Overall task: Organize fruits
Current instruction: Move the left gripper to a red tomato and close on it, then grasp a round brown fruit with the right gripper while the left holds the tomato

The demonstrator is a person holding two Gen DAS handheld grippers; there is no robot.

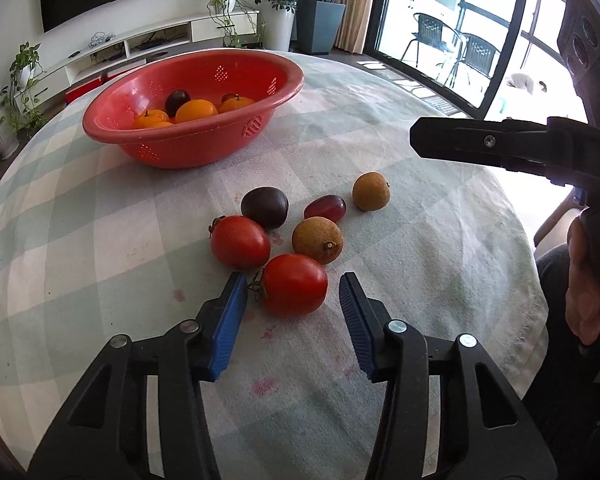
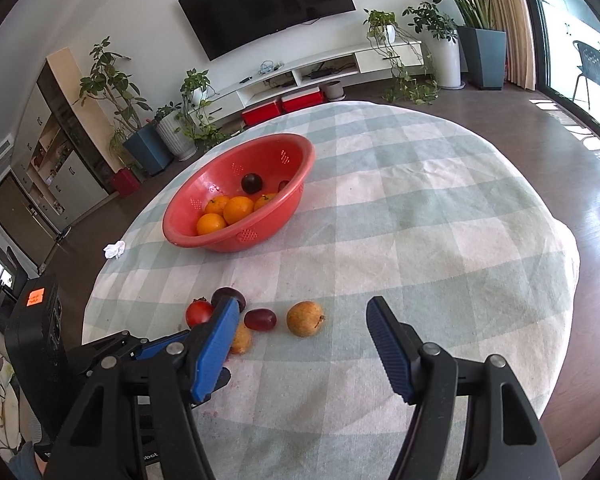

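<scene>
A smooth, round tomato (image 1: 294,284) is flanked by the ribbed blue pads of the left hand-held gripper (image 1: 293,294) on the checked-cloth worktop (image 1: 100,240), a gap seen at each side, so nothing is grasped; the right hand-held gripper (image 2: 300,320) is held released; glossy oranges (image 1: 196,111) are seen in the perforated red plastic bowl (image 1: 260,76).

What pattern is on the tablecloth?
The tablecloth has a pale green and white check, clearest in the right wrist view.
</scene>
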